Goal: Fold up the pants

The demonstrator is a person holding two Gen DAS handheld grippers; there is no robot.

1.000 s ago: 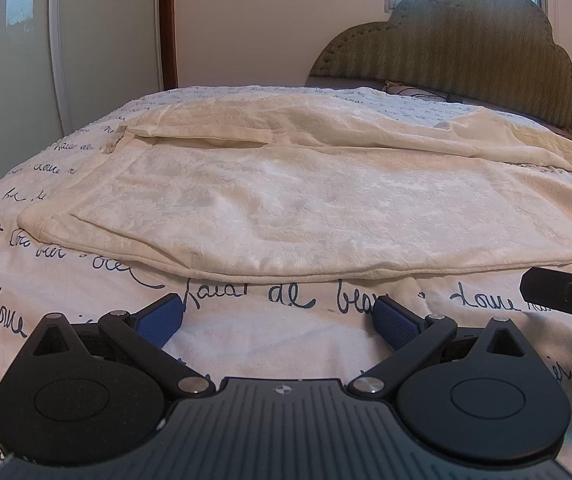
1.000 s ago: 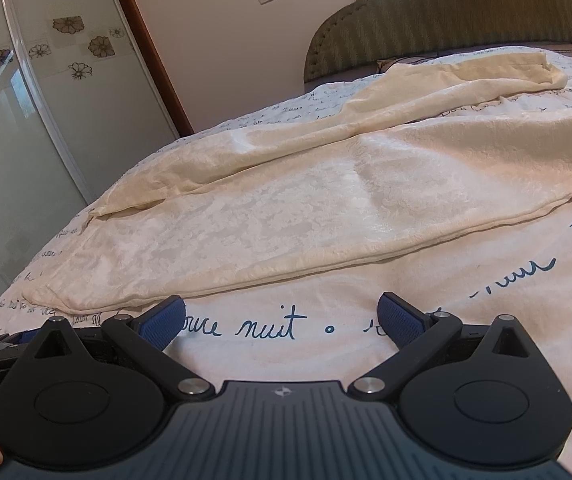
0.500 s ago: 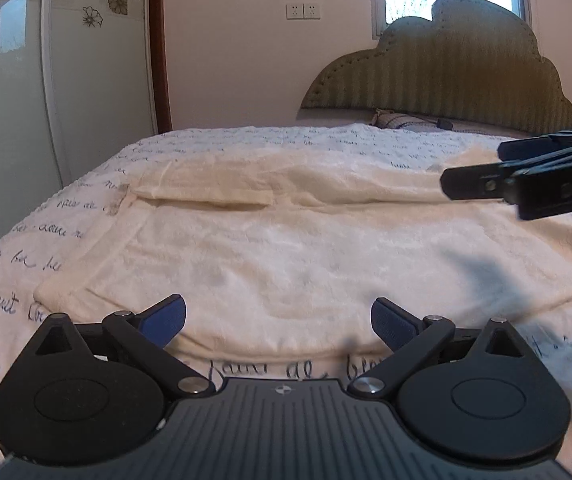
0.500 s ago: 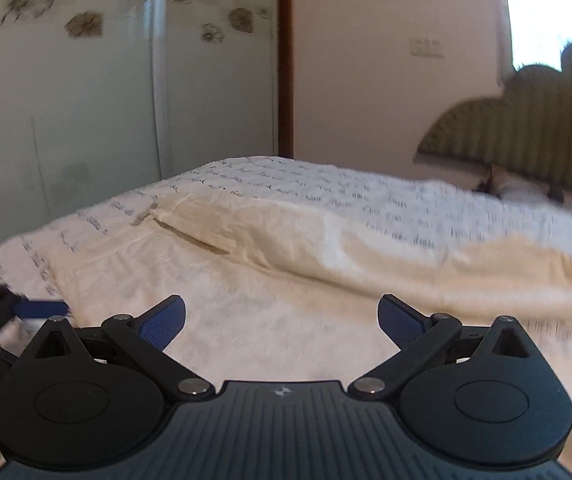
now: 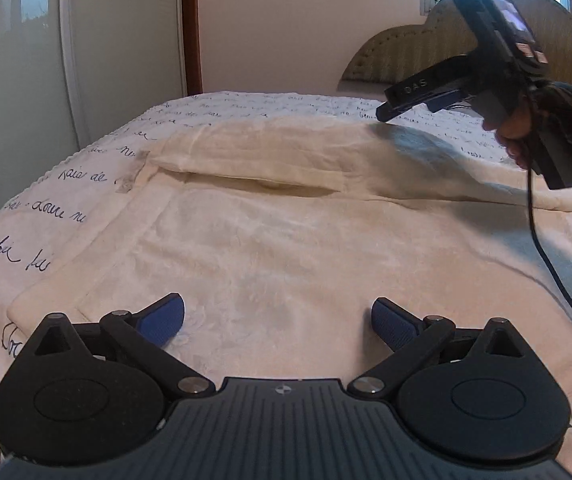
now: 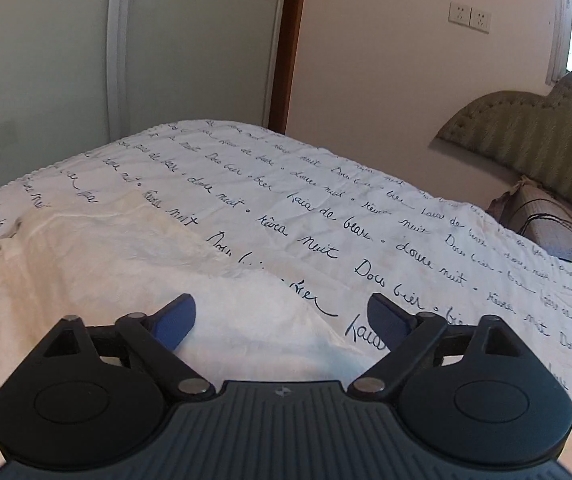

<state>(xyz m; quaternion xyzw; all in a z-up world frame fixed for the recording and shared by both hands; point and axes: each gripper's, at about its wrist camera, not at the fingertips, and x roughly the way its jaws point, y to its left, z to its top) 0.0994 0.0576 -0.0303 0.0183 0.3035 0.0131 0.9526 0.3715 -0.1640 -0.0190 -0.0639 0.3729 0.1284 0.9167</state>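
Cream pants [image 5: 286,240] lie spread flat on the bed, one leg nearest me and the other folded along the far side. My left gripper [image 5: 277,322] is open and empty, low over the near leg close to its left end. My right gripper [image 6: 281,322] is open and empty over the far edge of the pants [image 6: 105,272]. In the left wrist view the right gripper [image 5: 418,100] hovers above the far leg, held by a hand.
The bed [image 6: 366,216] has a white cover with dark handwriting. A green padded headboard [image 6: 526,136] stands at the right with a pillow [image 6: 546,224] below it. A glass sliding door [image 5: 25,80] stands left of the bed. A black cable [image 5: 546,260] hangs from the right gripper.
Both grippers moved forward and left over the pants. The right gripper swung across to the far leg and now faces the far side of the bed.
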